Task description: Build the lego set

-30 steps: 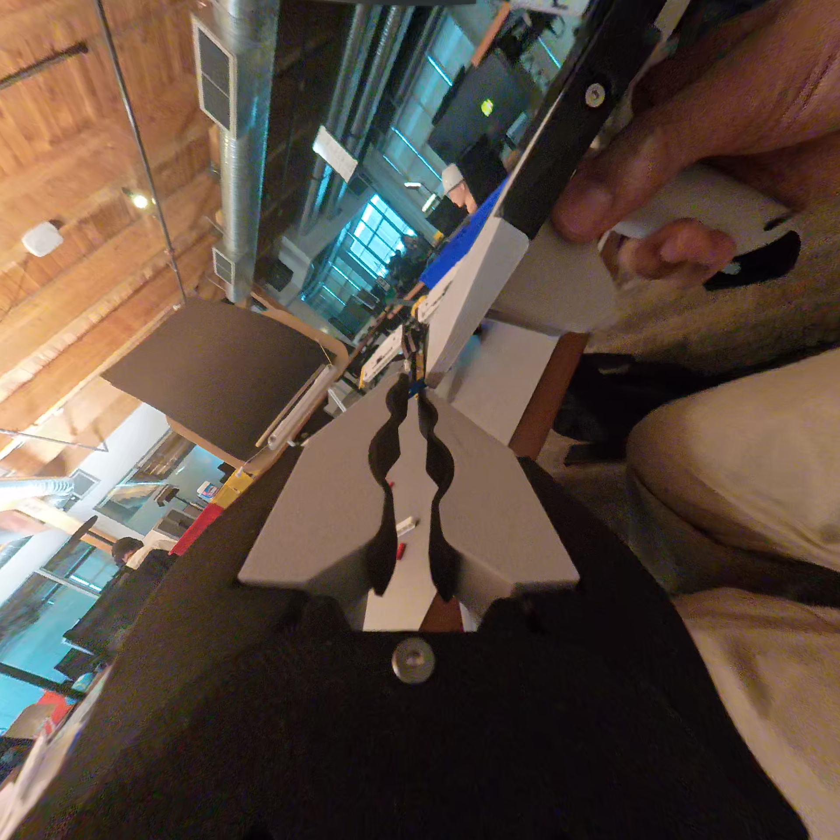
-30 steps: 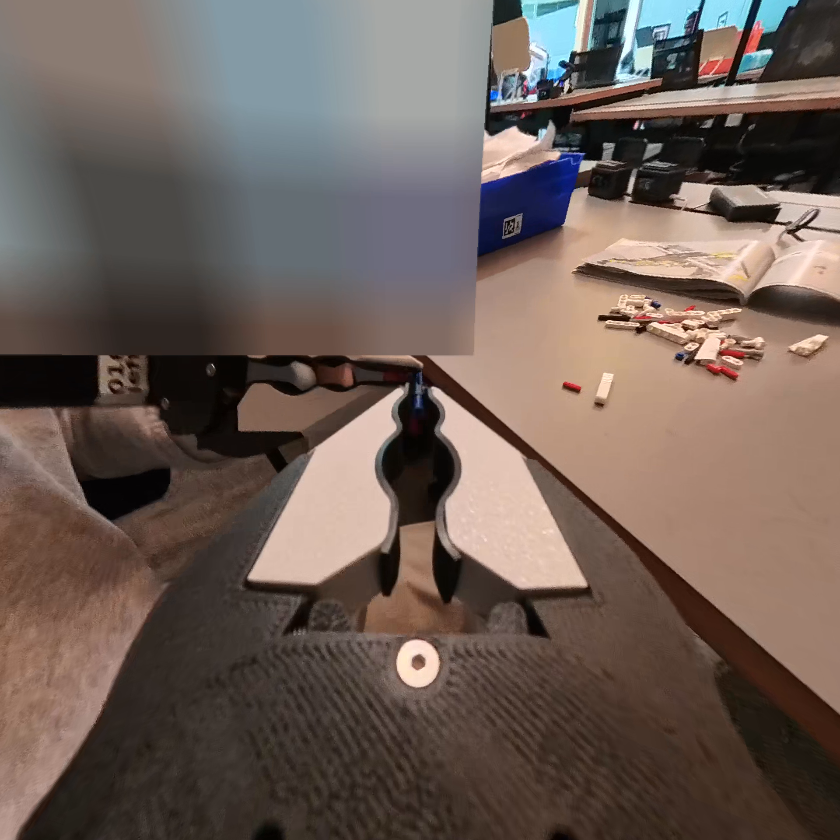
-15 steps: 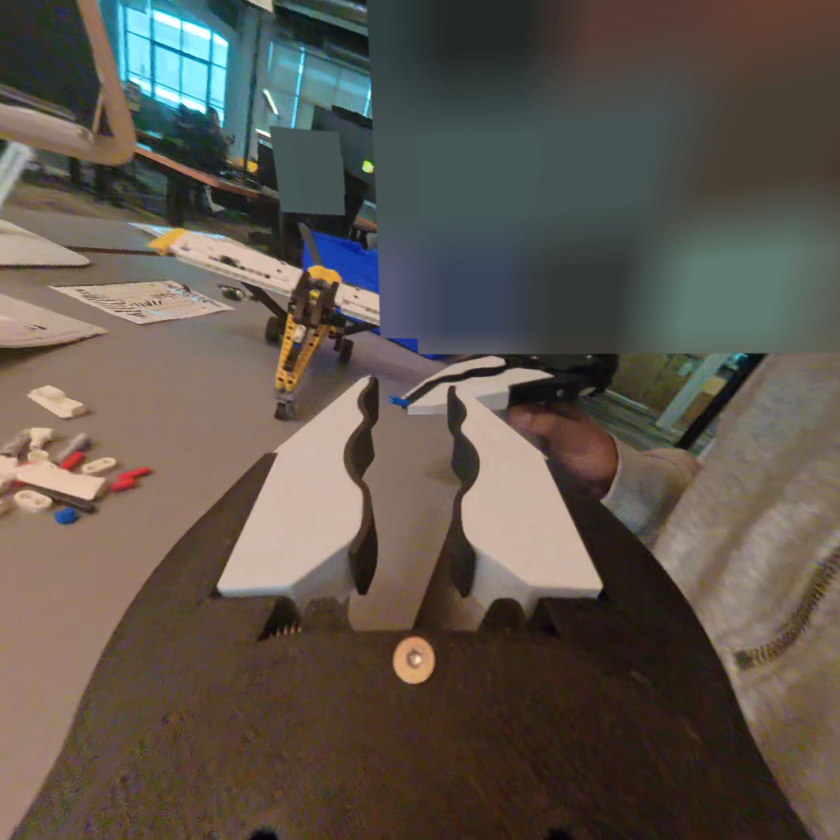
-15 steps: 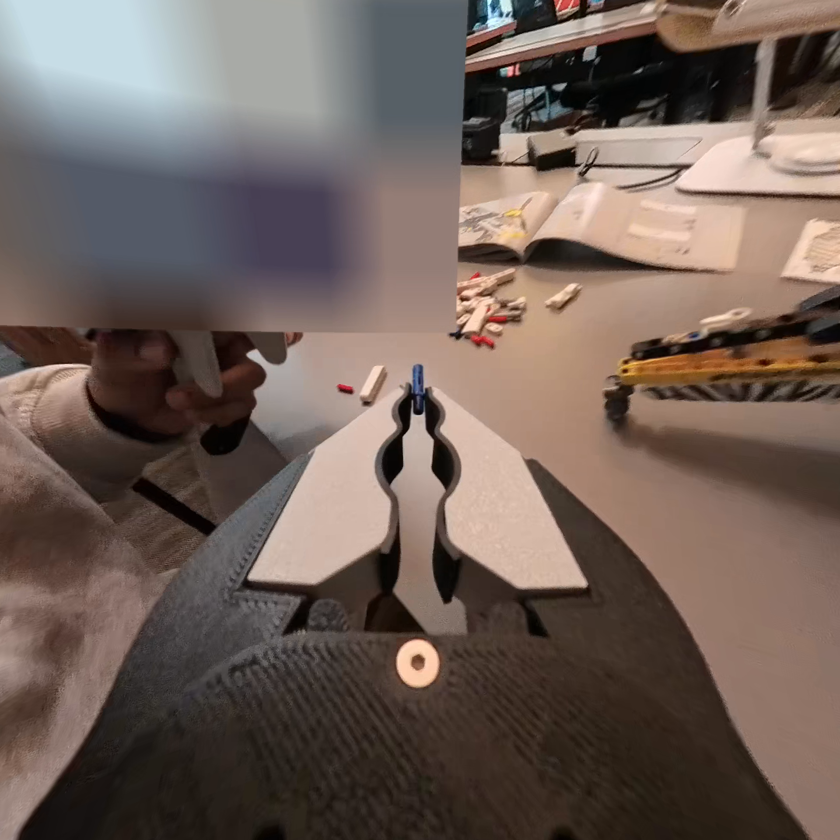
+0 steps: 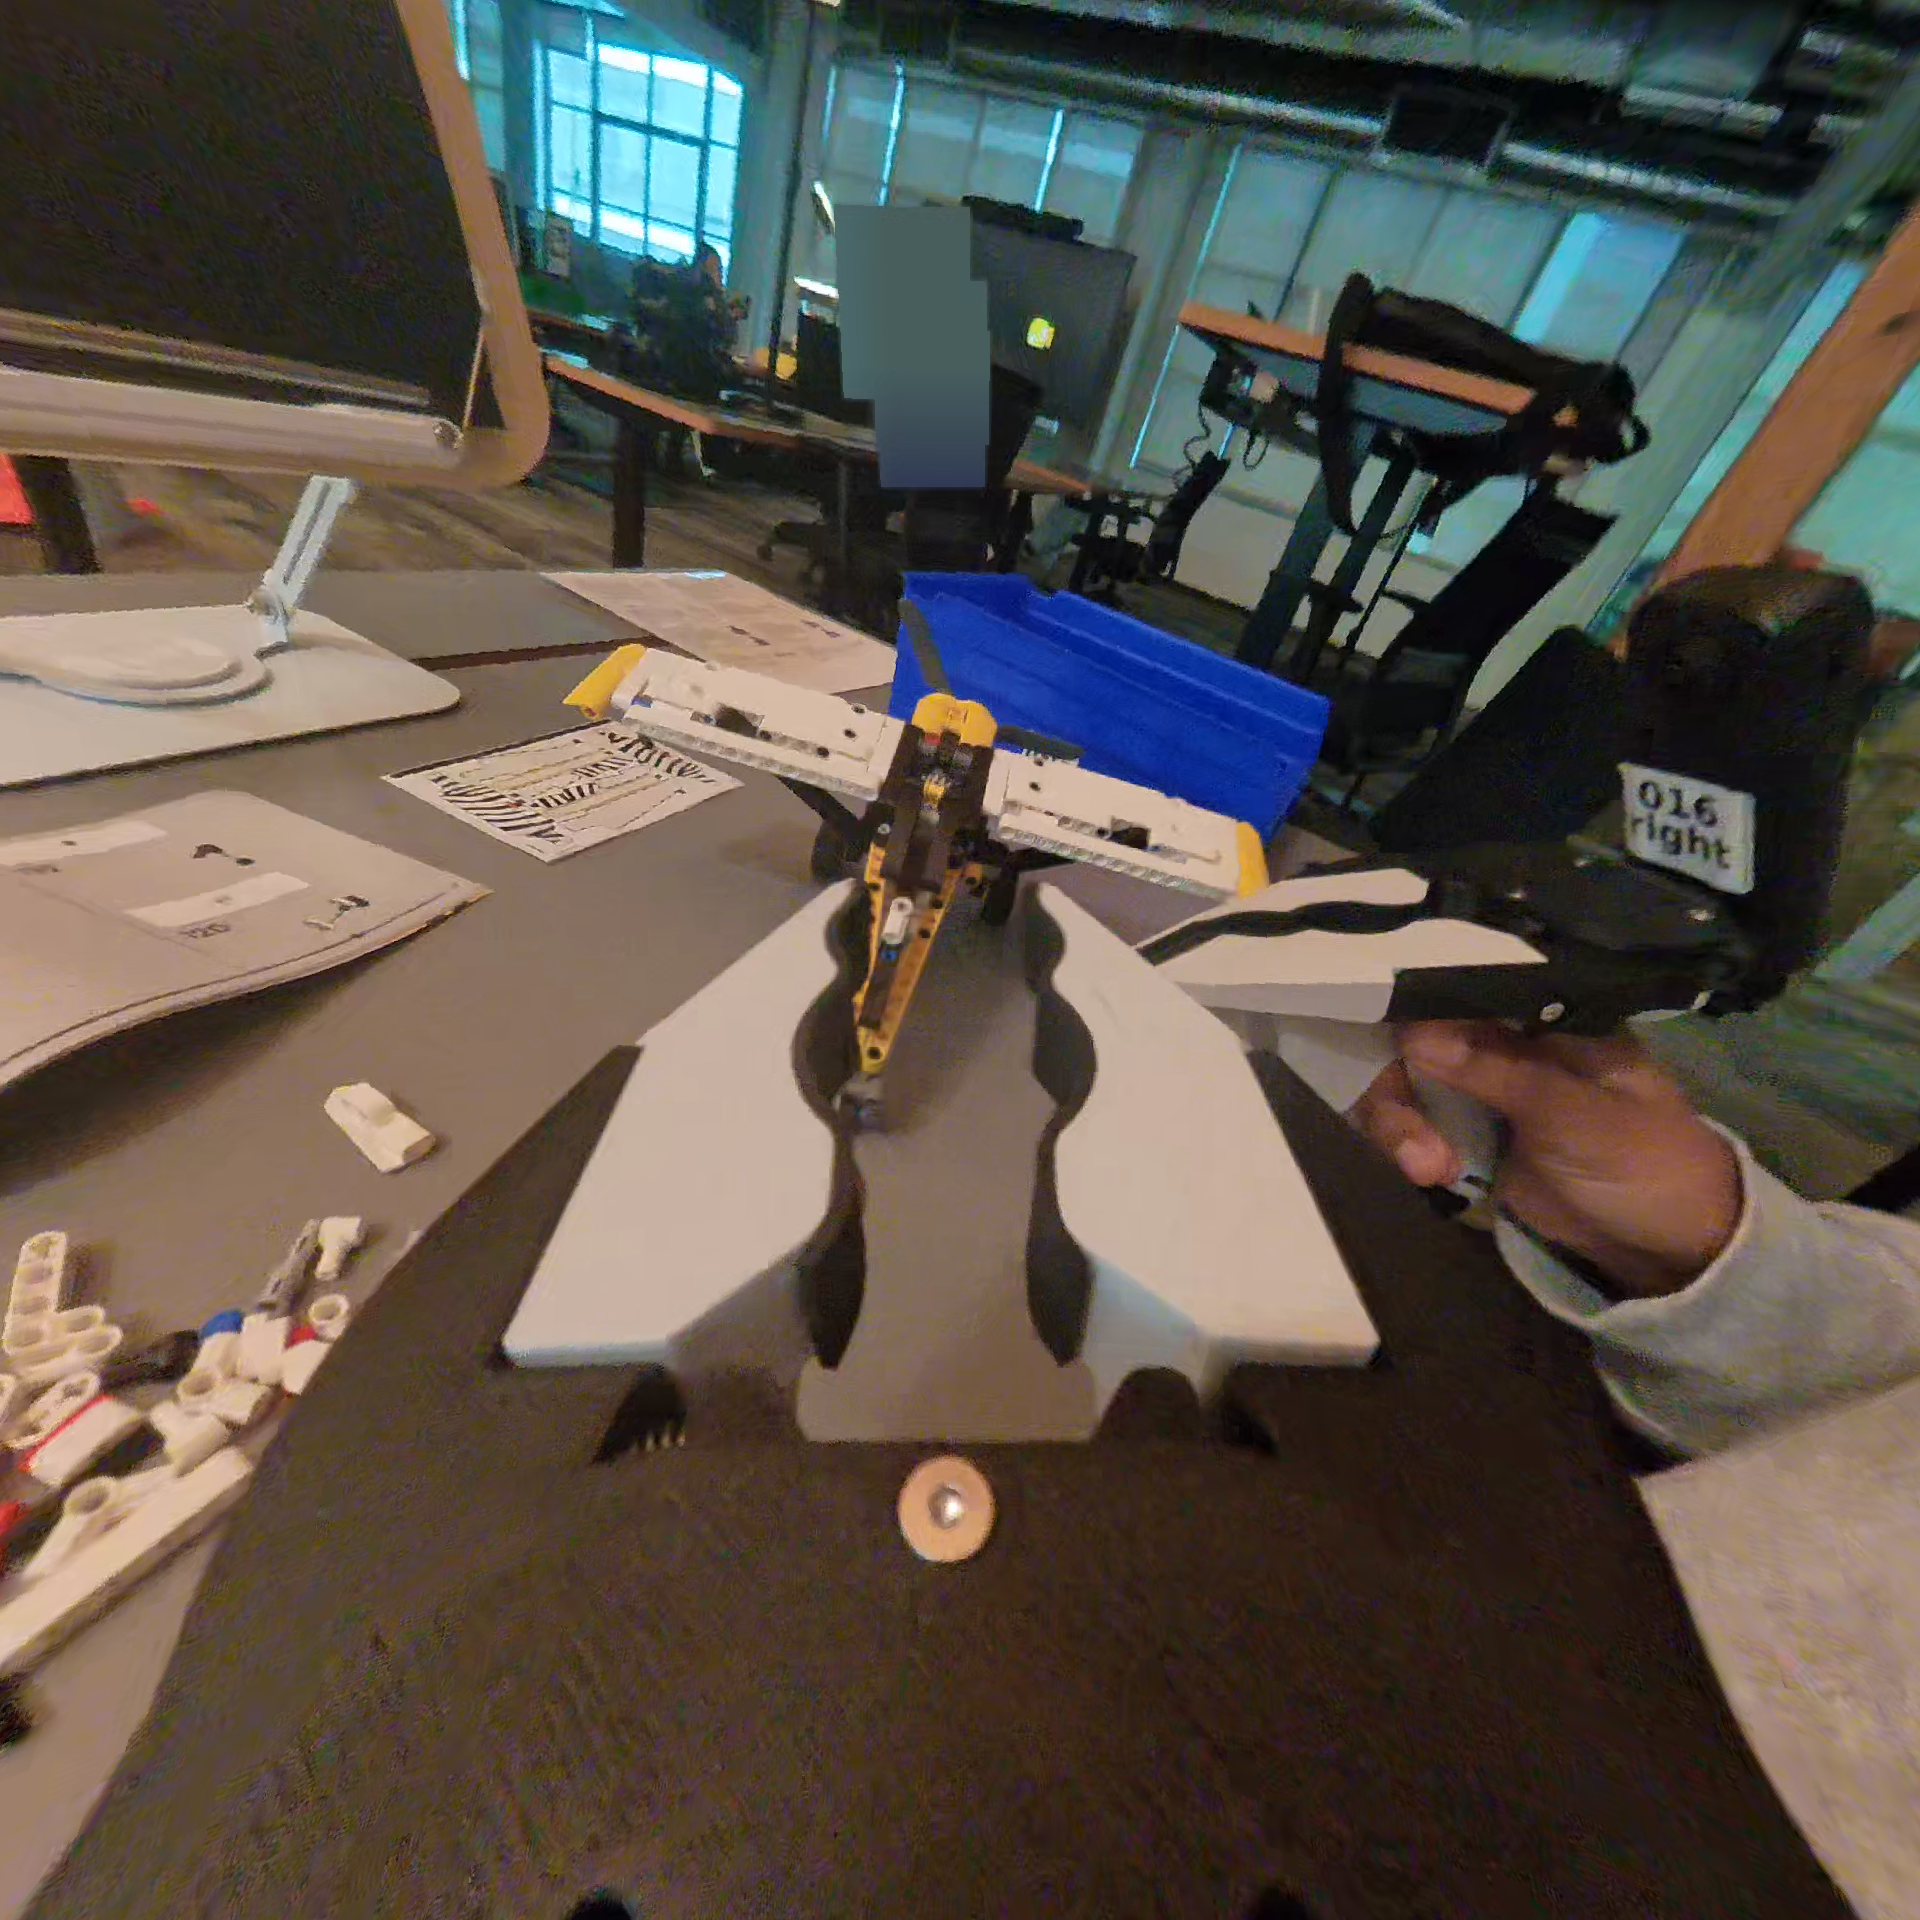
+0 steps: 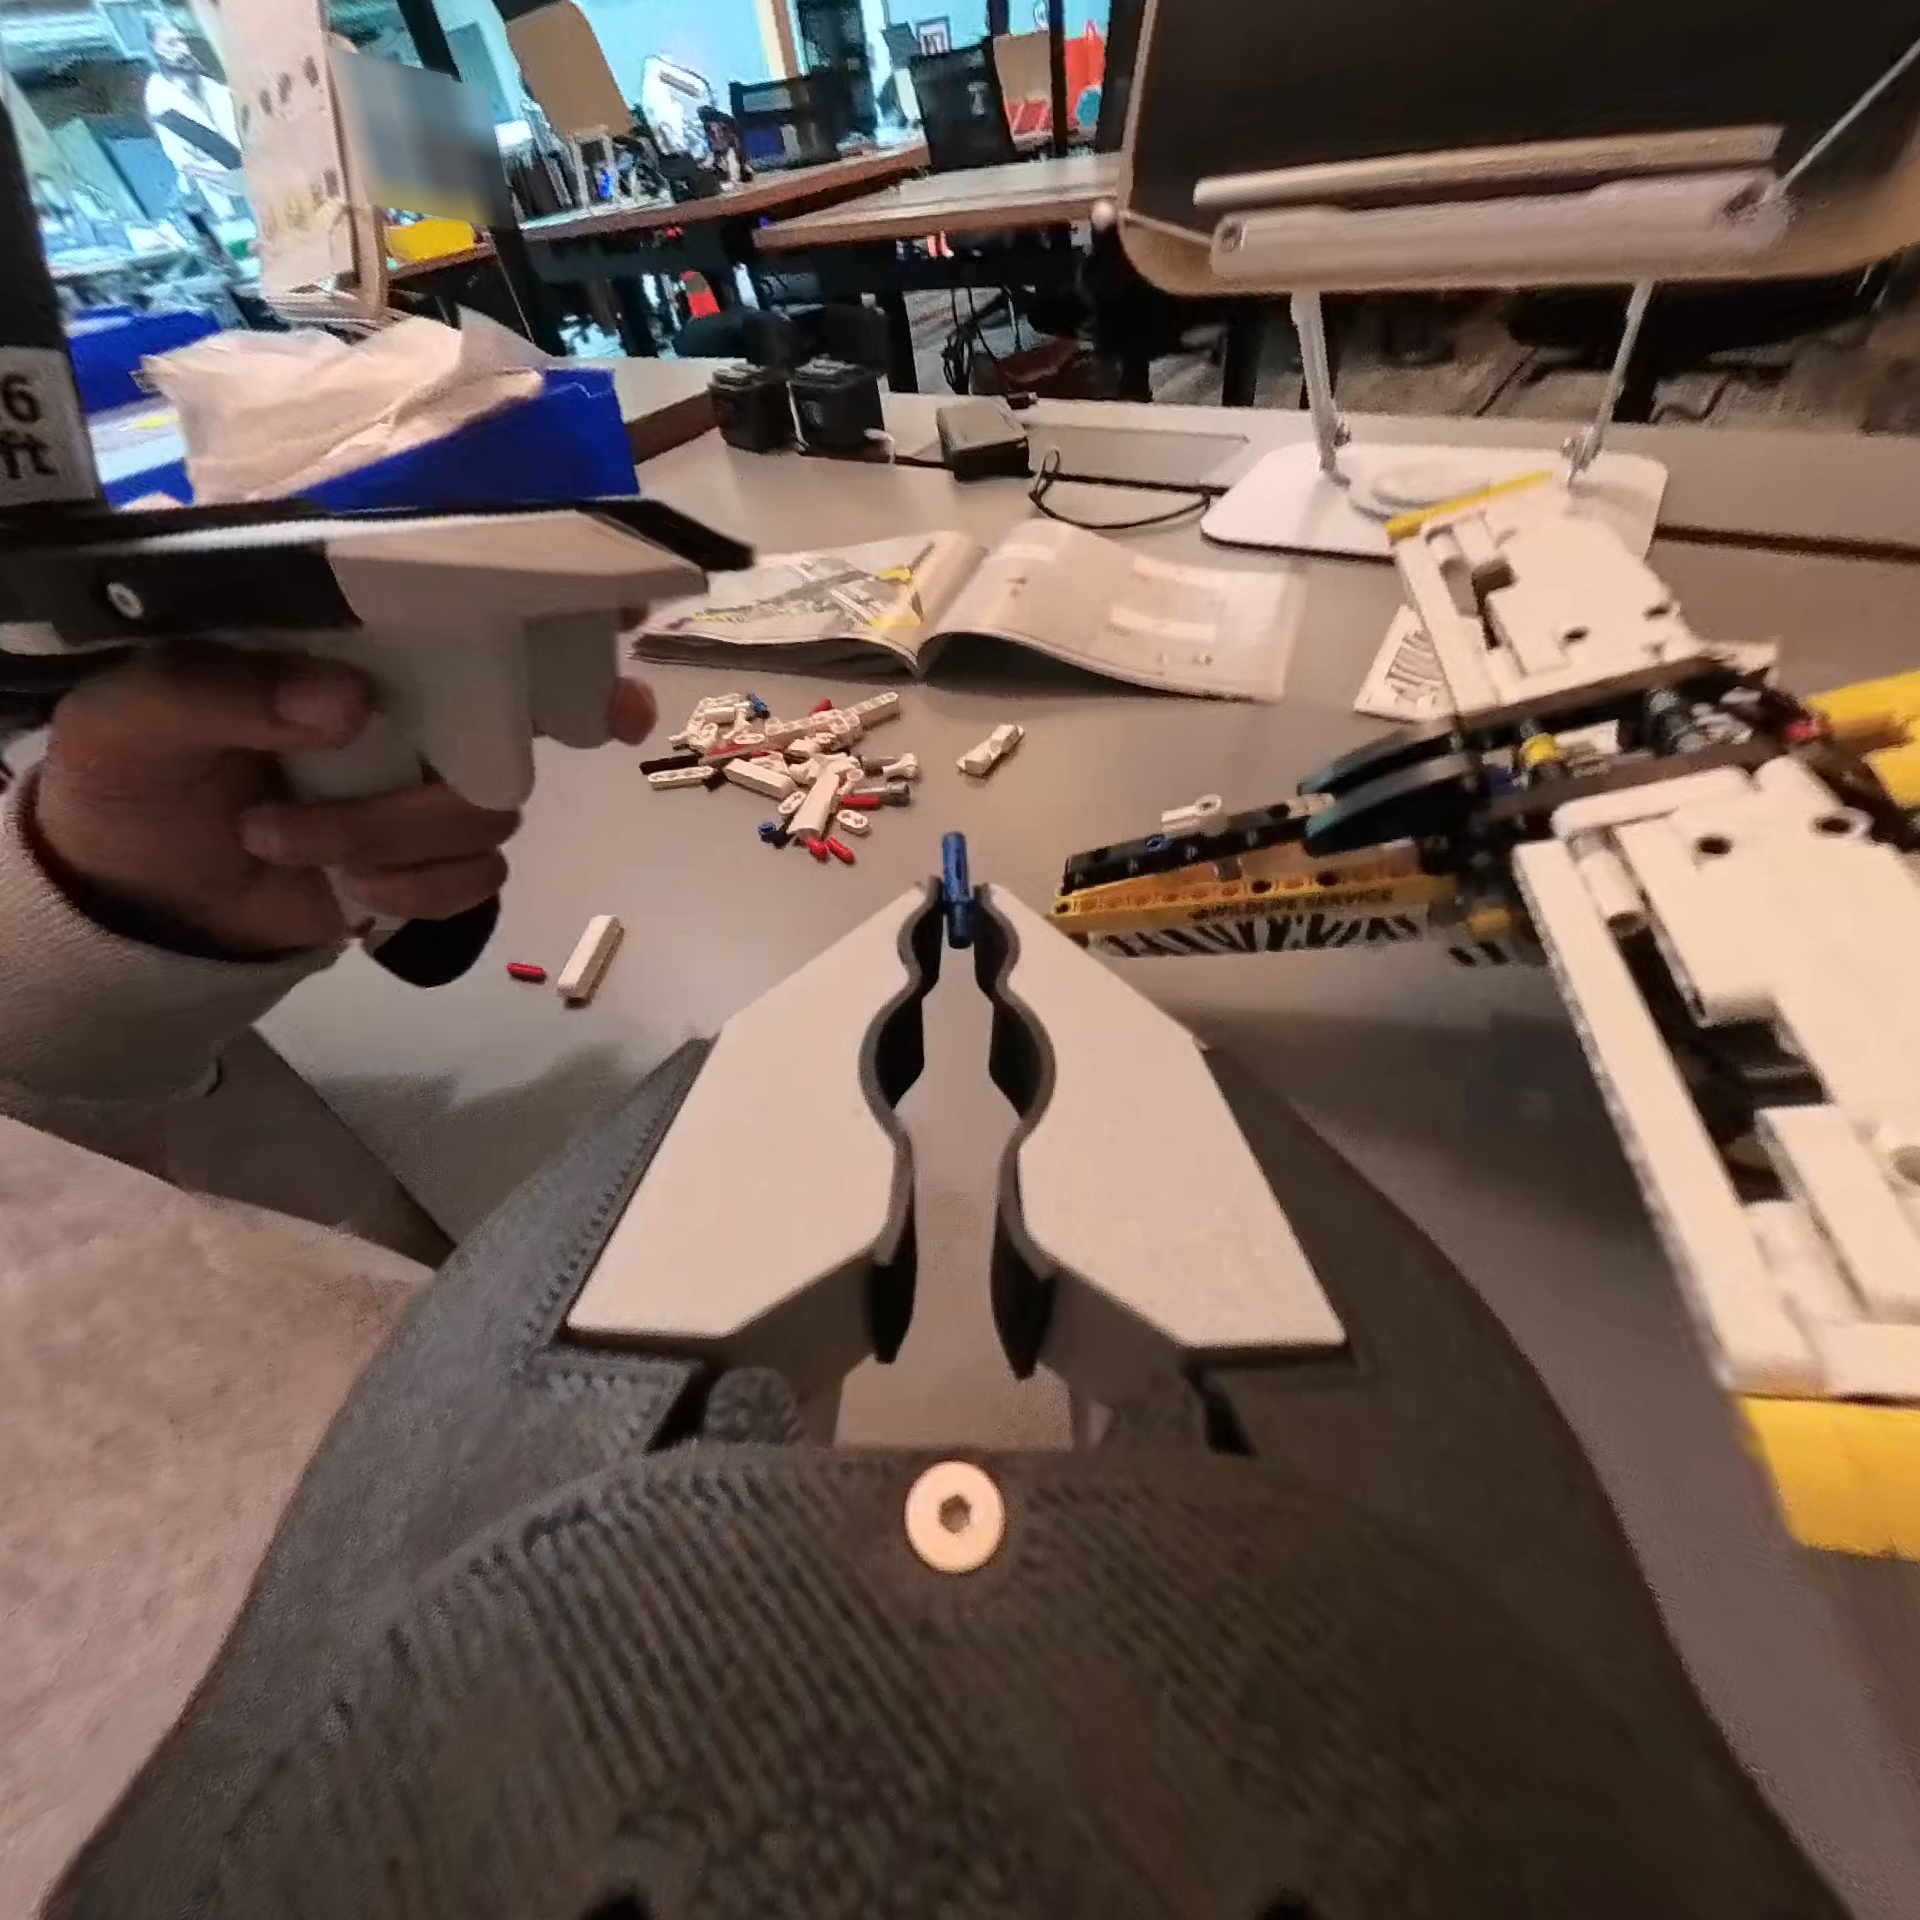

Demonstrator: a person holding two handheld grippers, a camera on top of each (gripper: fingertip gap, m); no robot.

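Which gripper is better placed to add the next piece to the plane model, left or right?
Probably the right gripper: it is shut on a blue pin close to the plane model. The left gripper is open and empty, aimed at the model's tail, better suited to steadying it.

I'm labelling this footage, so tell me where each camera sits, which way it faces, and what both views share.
Left wrist view: on the left gripper, looking along its open fingers at the lego plane; right gripper and a hand show.
Right wrist view: on the right gripper, fingers pinching a blue pin, facing the loose pieces and booklet; left gripper shows.
Shared: plane, pieces, blue bin.
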